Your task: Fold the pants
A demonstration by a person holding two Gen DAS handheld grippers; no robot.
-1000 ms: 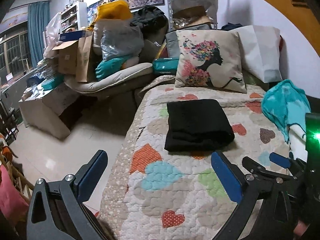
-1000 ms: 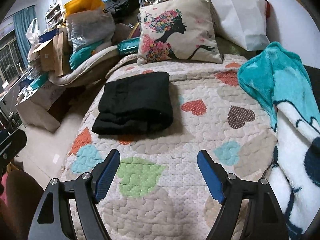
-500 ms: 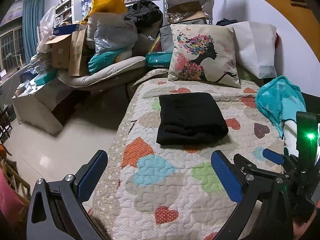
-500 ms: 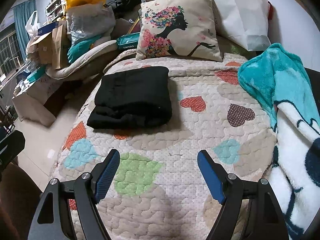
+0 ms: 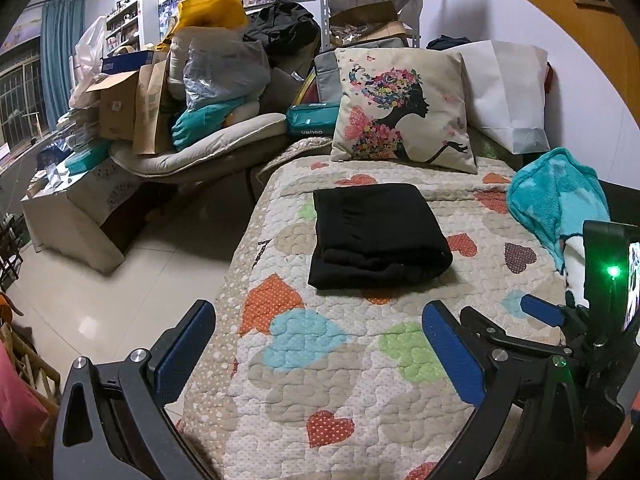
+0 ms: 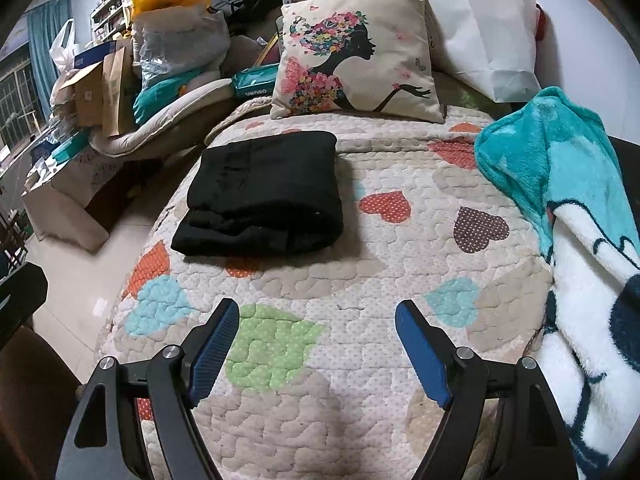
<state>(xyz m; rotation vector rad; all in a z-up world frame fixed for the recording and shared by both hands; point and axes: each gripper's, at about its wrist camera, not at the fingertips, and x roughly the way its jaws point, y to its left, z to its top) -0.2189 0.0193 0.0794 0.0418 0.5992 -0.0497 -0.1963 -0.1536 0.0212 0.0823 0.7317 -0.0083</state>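
Black pants (image 5: 376, 236) (image 6: 264, 192) lie folded into a thick rectangle on the heart-patterned quilt (image 5: 320, 360) (image 6: 340, 280) of a bed. My left gripper (image 5: 320, 320) is open above the near left part of the quilt, short of the pants, with nothing between its blue pads. My right gripper (image 6: 316, 316) is open too, over the near middle of the quilt, below and right of the pants. It also shows at the right edge of the left wrist view, right gripper (image 5: 540, 316).
A cushion with a flower-haired silhouette (image 5: 400, 108) (image 6: 356, 56) and a white pillow (image 6: 484, 32) stand at the bed's head. A teal-and-white fleece blanket (image 6: 568, 208) lies along the right side. Boxes, bags and a padded chair (image 5: 180, 120) crowd the left, beyond tiled floor (image 5: 100, 280).
Both views have swayed a little while the pants stay put on the quilt. Both grippers remain open and empty.
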